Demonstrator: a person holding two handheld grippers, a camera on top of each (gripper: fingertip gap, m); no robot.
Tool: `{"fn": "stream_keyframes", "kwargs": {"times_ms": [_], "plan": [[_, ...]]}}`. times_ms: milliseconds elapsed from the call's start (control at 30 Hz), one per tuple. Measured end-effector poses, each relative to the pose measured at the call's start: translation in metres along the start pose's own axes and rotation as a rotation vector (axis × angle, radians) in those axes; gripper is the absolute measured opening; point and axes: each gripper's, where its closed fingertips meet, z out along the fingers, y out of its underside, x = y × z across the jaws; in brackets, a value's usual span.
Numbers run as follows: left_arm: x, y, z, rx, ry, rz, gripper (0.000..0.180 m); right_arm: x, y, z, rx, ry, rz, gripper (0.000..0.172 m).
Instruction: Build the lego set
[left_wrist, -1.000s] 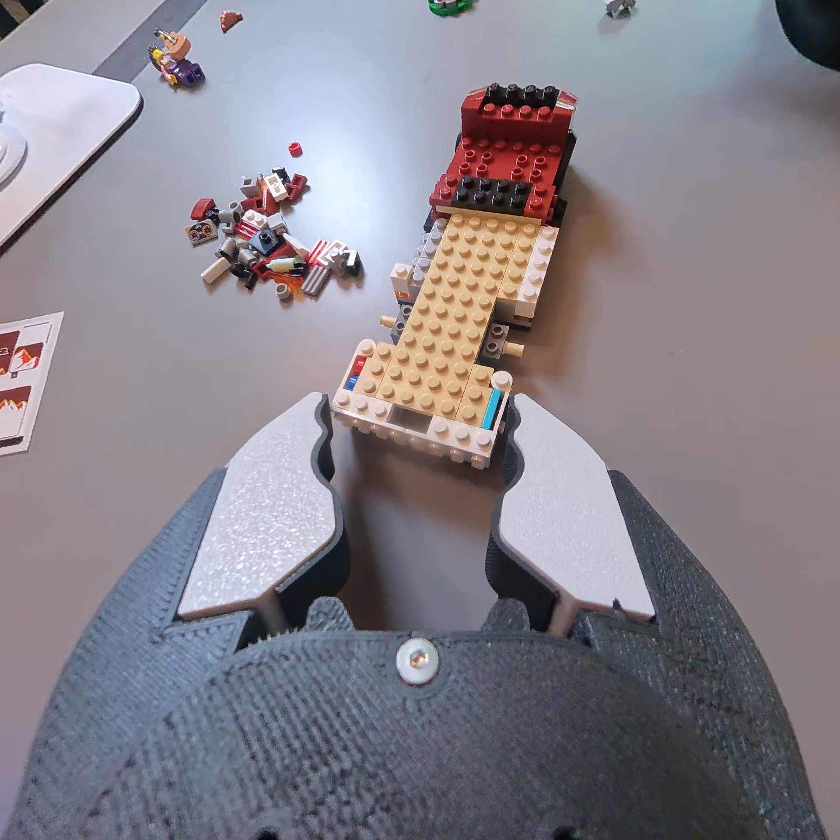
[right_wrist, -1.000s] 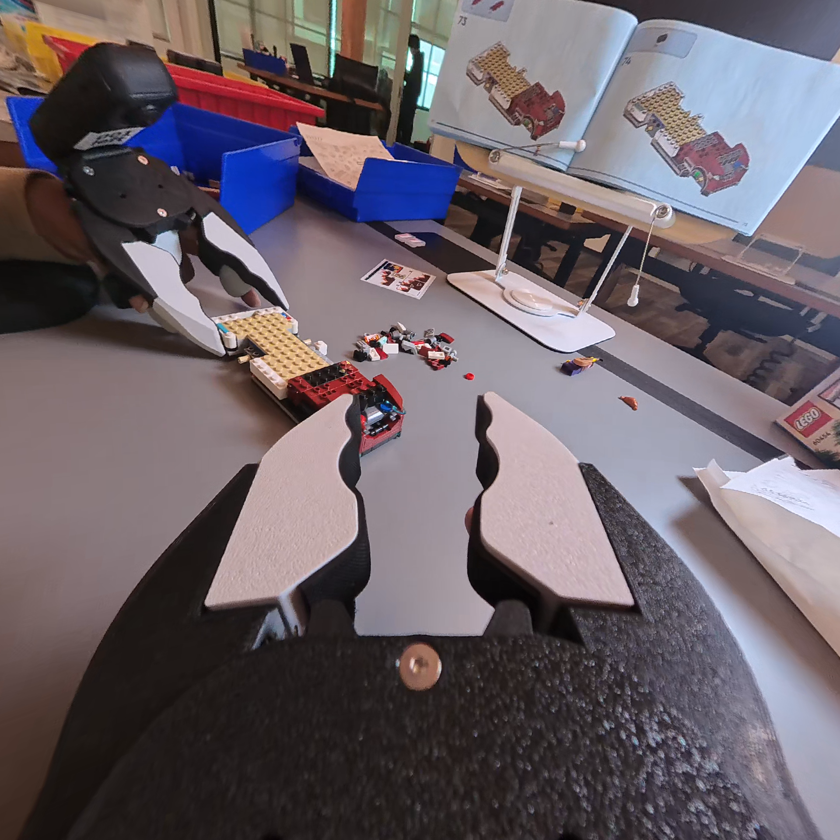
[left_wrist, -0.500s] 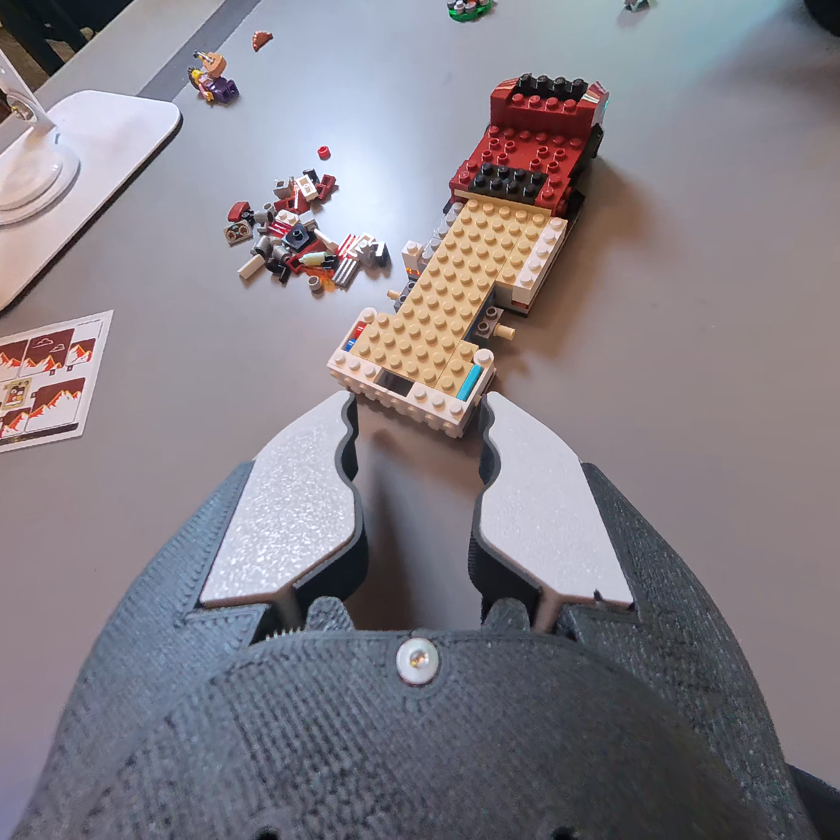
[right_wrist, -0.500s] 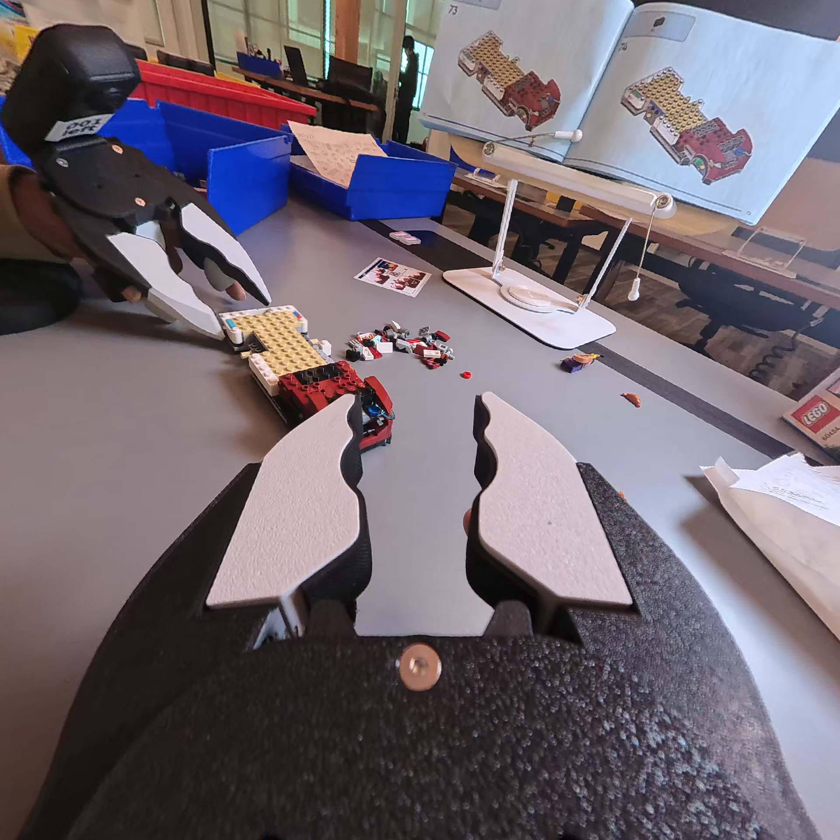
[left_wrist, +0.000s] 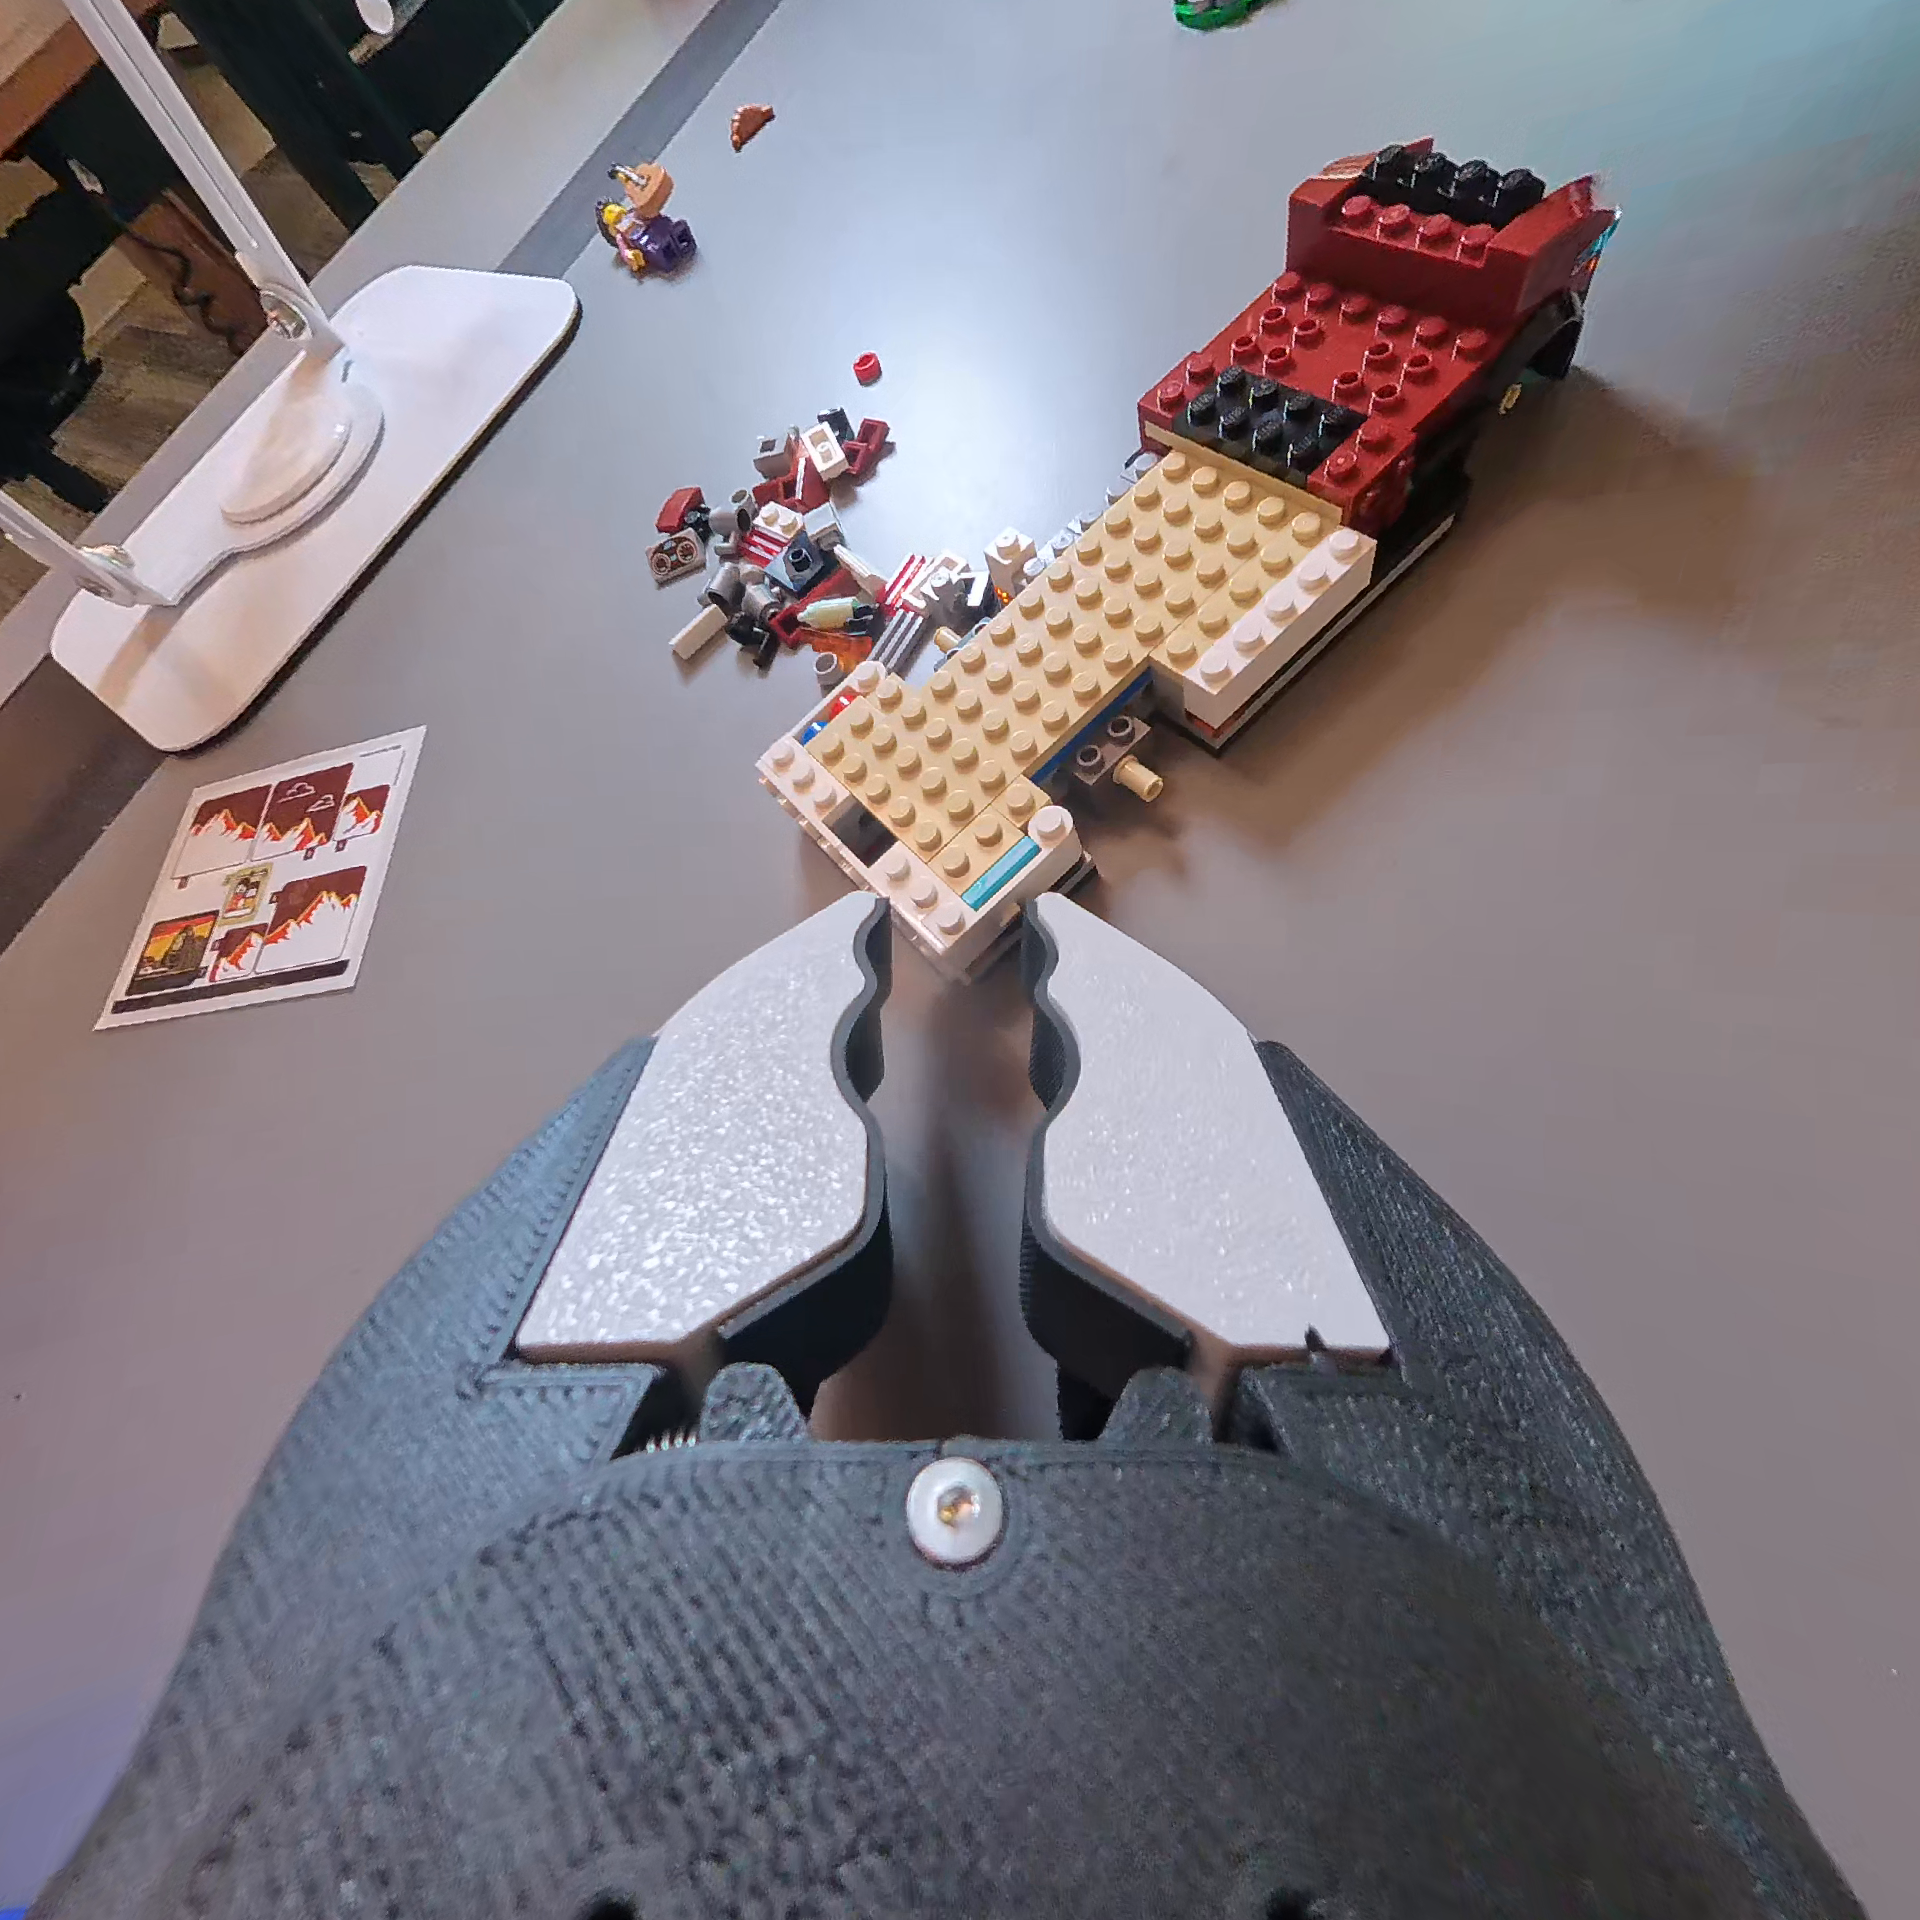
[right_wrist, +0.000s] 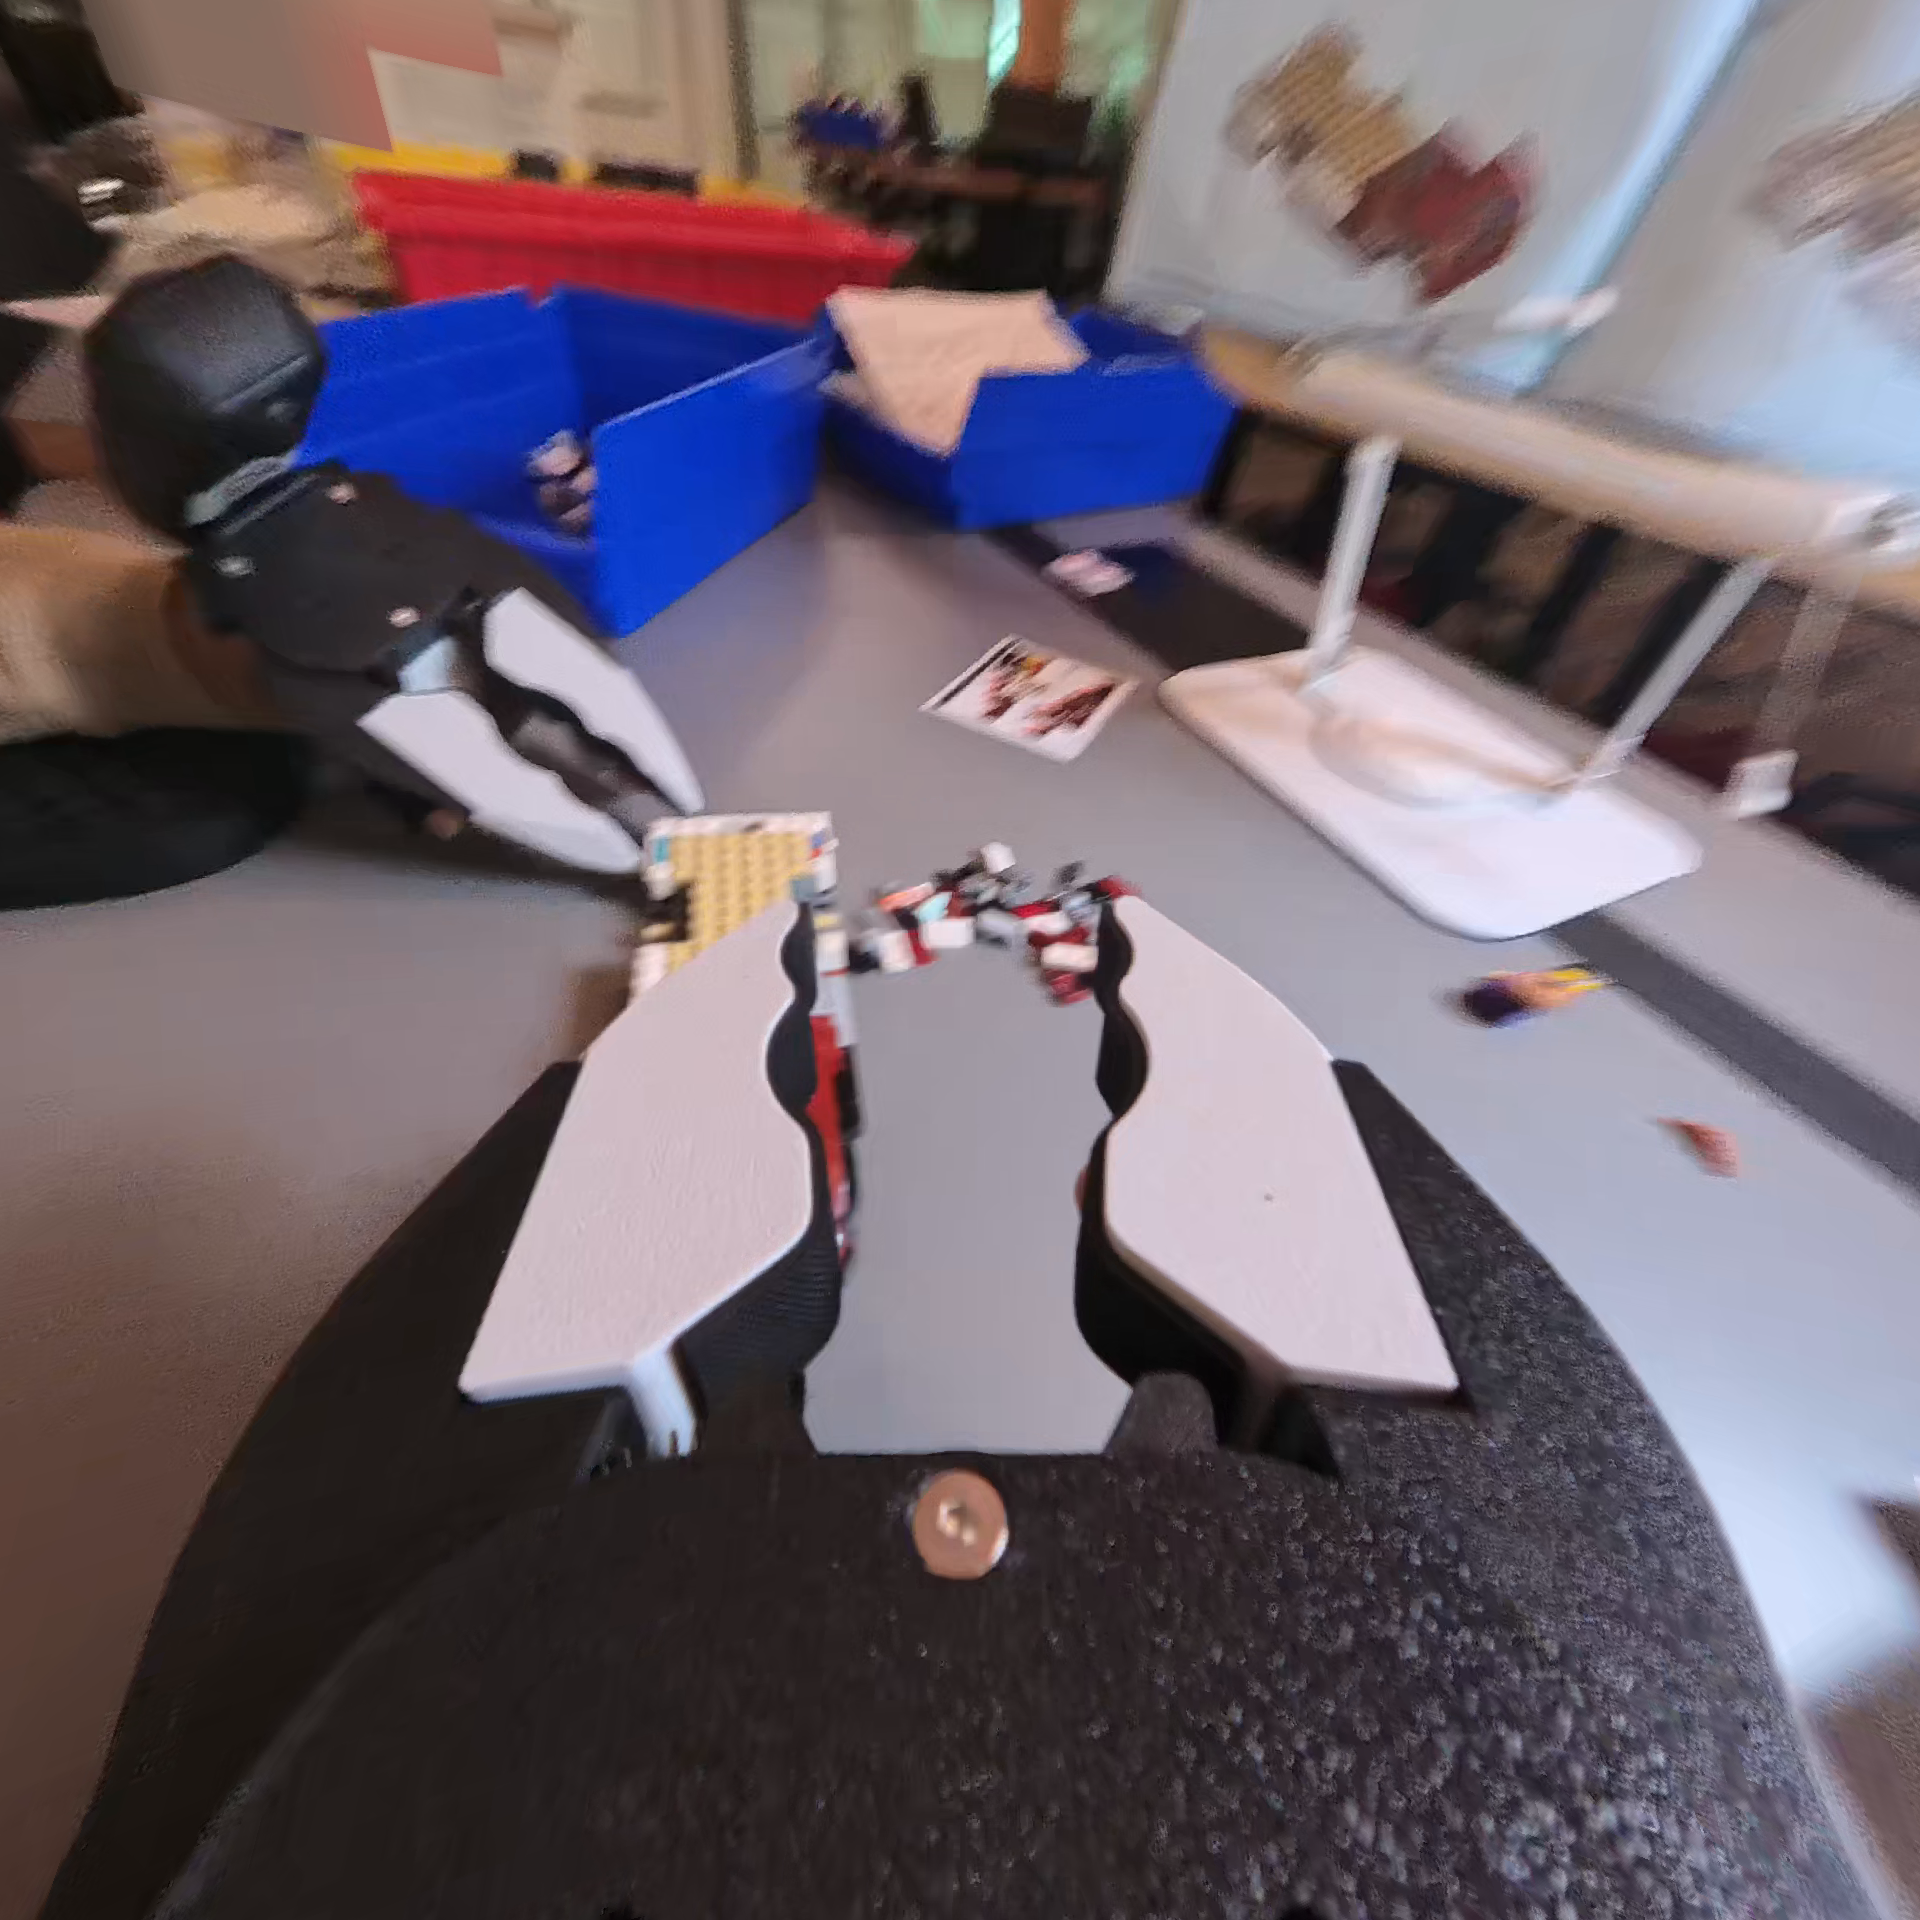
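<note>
**Left pinches the corner of the brick model, right hovers spread above it**

In my left wrist view the left hand-held gripper (left_wrist: 956, 920) points forward and down at a shallow angle over the grey table (left_wrist: 1507, 1039). Its two fingers are drawn close around the near white corner of the brick model (left_wrist: 1091, 644), which sticks in between the tips; both tips appear to touch that corner, though I cannot see the pads themselves pressing. The model runs from the centre of the frame towards the upper right, tan studded plates first, then the dark red part at the far end.

Left of the model lies a heap of loose bricks (left_wrist: 790, 551). A sticker sheet (left_wrist: 255, 878) lies at the left edge, with the white base of a stand (left_wrist: 312, 499) above it and a small toy figure (left_wrist: 644, 223) near the top.

My right wrist view is blurred. The right hand-held gripper (right_wrist: 951, 925) is held low and nearly level, fingers spread, nothing between them but table. Its left finger (right_wrist: 675, 1143) covers part of the model (right_wrist: 727, 873); whether it touches I cannot tell. The heap of bricks (right_wrist: 977, 914) lies just past the fingertips. The left hand-held gripper shows at middle left, slanting down to the model's far end, a sleeve (right_wrist: 62, 623) behind it. Blue bins (right_wrist: 707, 468) stand behind.
</note>
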Motion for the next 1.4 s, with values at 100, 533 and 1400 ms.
{"fn": "stream_keyframes", "kwargs": {"times_ms": [100,533,1400], "plan": [[-0.002,0.0,-0.001,0.001,-0.007,-0.008,0.029,-0.025,0.032,0.016,-0.245,-0.201,0.081,0.081],[0.01,-0.003,0.0,0.004,0.053,-0.034,0.041,-0.055,0.101,0.02,-0.596,-0.139,-0.199,0.064],[-0.063,-0.057,-0.075,0.484,-0.232,-0.34,0.0,0.241,-0.155,0.061,0.216,0.588,-0.207,0.0]]}}
